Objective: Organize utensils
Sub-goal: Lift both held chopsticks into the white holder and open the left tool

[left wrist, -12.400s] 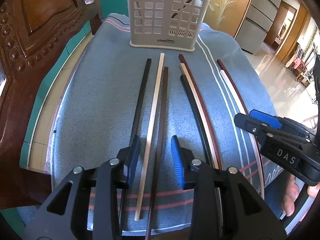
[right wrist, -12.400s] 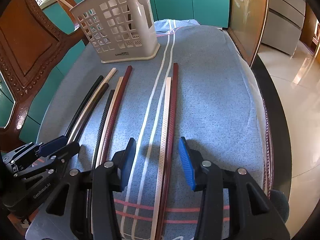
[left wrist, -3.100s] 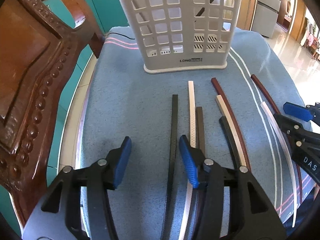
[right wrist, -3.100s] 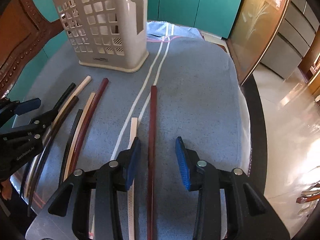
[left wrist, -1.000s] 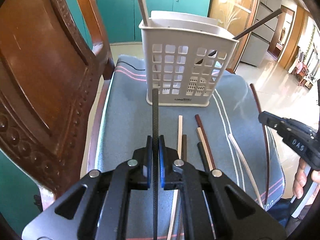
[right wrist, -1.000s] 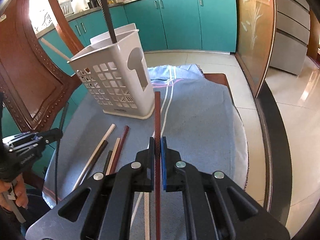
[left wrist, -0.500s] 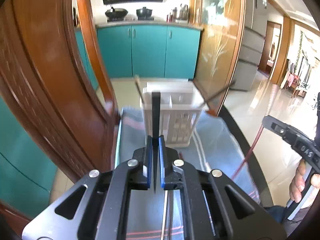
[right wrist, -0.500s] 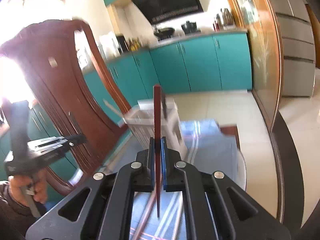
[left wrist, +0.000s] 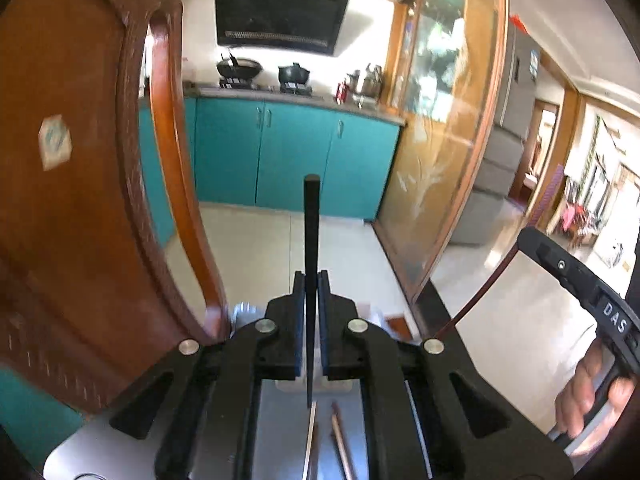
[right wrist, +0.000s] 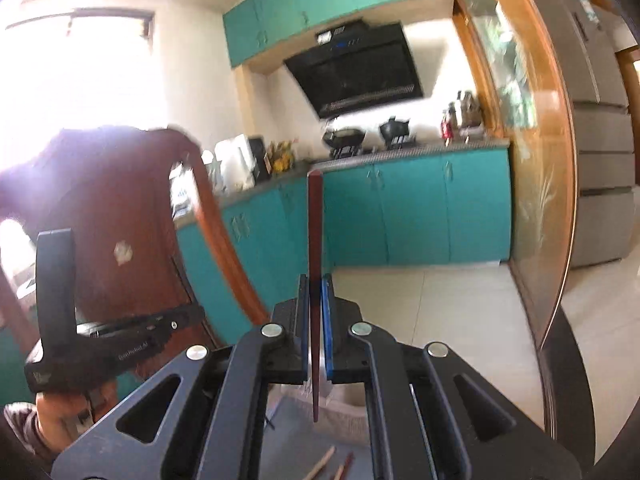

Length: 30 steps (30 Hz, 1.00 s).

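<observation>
My left gripper (left wrist: pixel 311 280) is shut on a black chopstick (left wrist: pixel 311 216) that stands up between its blue pads, high over the table. My right gripper (right wrist: pixel 315 284) is shut on a dark red chopstick (right wrist: pixel 315 216), also upright. The white slotted utensil basket (right wrist: pixel 344 404) shows only as a sliver below the right gripper's jaws. In the left wrist view a pale strip (left wrist: pixel 336 386) under the jaws may be the basket's rim. A few loose chopsticks (left wrist: pixel 340 440) lie on the cloth far below. The right gripper (left wrist: pixel 576 280) appears at the right edge of the left wrist view, with the red chopstick (left wrist: pixel 480 292) trailing from it.
A carved wooden chair back (left wrist: pixel 80 200) rises close on the left. Teal kitchen cabinets (left wrist: pixel 296 160) and a glass door with a wooden frame (left wrist: pixel 448 140) stand beyond. The left gripper (right wrist: pixel 104 344) and the hand holding it sit at the left of the right wrist view.
Both grippers have risen steeply and tipped up with their chopsticks. The basket and table have dropped almost out of both views, and the kitchen now fills them.
</observation>
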{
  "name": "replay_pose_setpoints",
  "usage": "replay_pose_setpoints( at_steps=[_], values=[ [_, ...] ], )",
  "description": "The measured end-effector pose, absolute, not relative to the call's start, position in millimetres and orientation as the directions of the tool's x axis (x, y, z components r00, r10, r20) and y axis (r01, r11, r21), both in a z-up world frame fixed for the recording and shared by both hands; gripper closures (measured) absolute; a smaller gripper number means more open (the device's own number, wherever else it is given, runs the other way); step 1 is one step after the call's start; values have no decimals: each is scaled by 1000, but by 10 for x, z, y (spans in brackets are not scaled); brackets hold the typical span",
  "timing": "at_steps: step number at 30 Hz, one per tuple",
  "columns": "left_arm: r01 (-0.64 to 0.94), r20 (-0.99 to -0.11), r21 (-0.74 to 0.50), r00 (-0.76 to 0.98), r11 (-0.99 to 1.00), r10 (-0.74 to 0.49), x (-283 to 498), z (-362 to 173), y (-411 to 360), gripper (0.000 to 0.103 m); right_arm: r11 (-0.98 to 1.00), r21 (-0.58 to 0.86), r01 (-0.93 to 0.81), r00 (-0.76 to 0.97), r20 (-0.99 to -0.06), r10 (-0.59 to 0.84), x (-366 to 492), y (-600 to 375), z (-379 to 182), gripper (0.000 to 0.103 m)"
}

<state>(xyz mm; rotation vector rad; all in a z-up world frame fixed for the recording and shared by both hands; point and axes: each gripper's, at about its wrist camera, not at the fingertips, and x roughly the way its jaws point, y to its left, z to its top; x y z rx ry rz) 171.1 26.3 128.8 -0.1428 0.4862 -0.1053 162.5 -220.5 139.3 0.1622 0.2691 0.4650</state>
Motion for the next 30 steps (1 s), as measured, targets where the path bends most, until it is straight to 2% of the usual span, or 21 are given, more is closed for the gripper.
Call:
replay_pose_setpoints(
  at_steps=[4,9,20,30],
  values=[
    [-9,-383,-190,921,982,-65,1946,1335,244,96,917,174,-358,902,-189,388,1779,-2093,1385,97],
    [-82,-323,-202,946,976,13,2227,1182,281,96,936,107,-337,902,-250,353,2051,-1859,966,97],
    [-73,-457,-131,890,989,5,2637,467,202,96,929,92,-357,851,-377,365,2299,-1619,158,97],
    [-30,-513,-74,858,997,-12,2642,146,-18,96,933,80,-351,853,-384,354,2217,-1634,105,96]
  ],
)
